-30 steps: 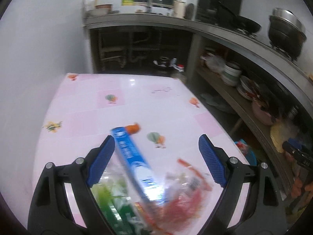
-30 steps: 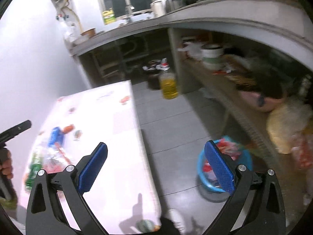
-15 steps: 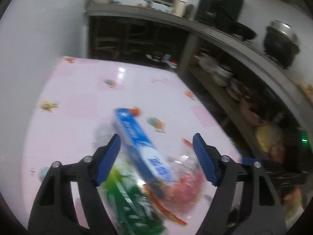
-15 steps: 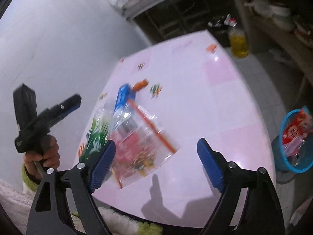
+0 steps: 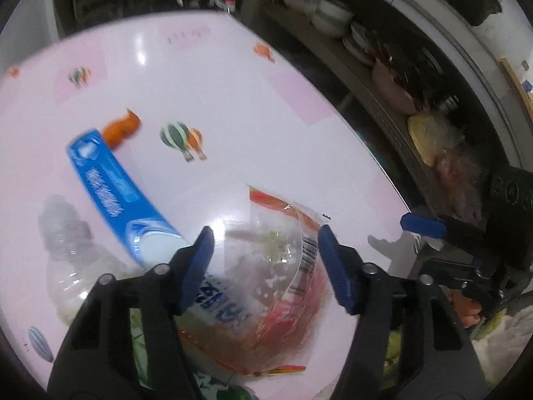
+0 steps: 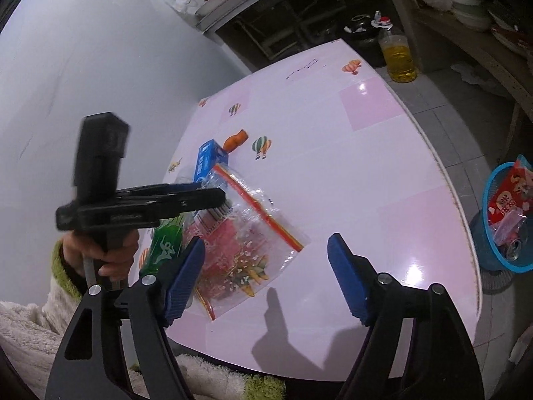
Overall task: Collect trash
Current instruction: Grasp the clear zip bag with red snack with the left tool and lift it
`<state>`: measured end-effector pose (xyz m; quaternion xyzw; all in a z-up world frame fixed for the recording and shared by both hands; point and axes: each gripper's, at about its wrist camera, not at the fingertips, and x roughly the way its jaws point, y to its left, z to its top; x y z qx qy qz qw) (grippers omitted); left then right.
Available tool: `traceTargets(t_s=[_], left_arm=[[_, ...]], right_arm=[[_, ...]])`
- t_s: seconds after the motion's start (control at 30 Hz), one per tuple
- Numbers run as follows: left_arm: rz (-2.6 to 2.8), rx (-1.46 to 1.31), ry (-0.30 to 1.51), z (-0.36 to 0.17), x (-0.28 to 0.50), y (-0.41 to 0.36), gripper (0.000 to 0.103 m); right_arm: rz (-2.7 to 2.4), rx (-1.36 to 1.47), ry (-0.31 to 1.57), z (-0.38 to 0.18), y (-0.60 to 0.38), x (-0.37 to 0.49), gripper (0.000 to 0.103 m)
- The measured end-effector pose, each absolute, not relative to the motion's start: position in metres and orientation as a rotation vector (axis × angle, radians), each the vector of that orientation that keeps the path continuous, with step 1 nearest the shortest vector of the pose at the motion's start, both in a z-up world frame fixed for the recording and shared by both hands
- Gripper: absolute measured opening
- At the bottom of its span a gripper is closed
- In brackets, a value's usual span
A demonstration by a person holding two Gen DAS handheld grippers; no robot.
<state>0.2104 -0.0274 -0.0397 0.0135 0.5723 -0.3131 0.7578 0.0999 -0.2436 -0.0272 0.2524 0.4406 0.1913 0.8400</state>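
Note:
On the pink table (image 5: 233,106) lies a heap of trash: a clear zip bag (image 5: 283,266) with a red strip, a blue carton (image 5: 110,193), a crushed clear bottle (image 5: 66,260) and a green wrapper (image 6: 165,240). An orange scrap (image 5: 121,126) lies beyond the carton. My left gripper (image 5: 265,243) points down over the zip bag. Its jaws are closing, the bag lies between them and the pads are off it. My right gripper (image 6: 266,243) hovers over the near table edge, jaws closing, with nothing pressed. The zip bag (image 6: 246,243) lies just ahead of it, and the left gripper (image 6: 213,196) shows side-on there.
A blue basket (image 6: 506,260) holding a red packet and a can stands on the tiled floor right of the table. A bottle of yellow oil (image 6: 398,56) stands past the far corner. Shelves with bowls (image 5: 333,16) run along the right. A grey wall borders the left.
My left gripper tipped down and sank over the zip bag, its jaws narrowing. The right wrist view swung from the floor and basket to the table, its jaws narrowing too.

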Motion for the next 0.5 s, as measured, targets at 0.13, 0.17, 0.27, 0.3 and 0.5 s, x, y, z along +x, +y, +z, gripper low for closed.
traceTargets(t_s=[0.13, 0.17, 0.27, 0.3, 0.5], left_arm=[[-0.721, -0.024, 1.293, -0.047, 0.215, -0.028, 0.036], [-0.724, -0.026, 1.285, -0.045, 0.213, -0.028, 0.033], [-0.728, -0.032, 1.244, -0.034, 0.208, -0.029, 0.022], [-0.724, -0.037, 1.223, -0.028, 0.206, -0.03, 0.021], [-0.687, 0.08, 0.987, 0.027, 0.179, -0.053, 0.019]], right_arm=[[0.386, 0.545, 0.916, -0.026, -0.254, 0.096, 0.074], [0.383, 0.55, 0.912, -0.026, -0.257, 0.095, 0.074], [0.375, 0.571, 0.902, -0.027, -0.265, 0.093, 0.071], [0.374, 0.582, 0.896, -0.027, -0.268, 0.092, 0.07], [0.328, 0.621, 0.845, -0.021, -0.293, 0.086, 0.068]])
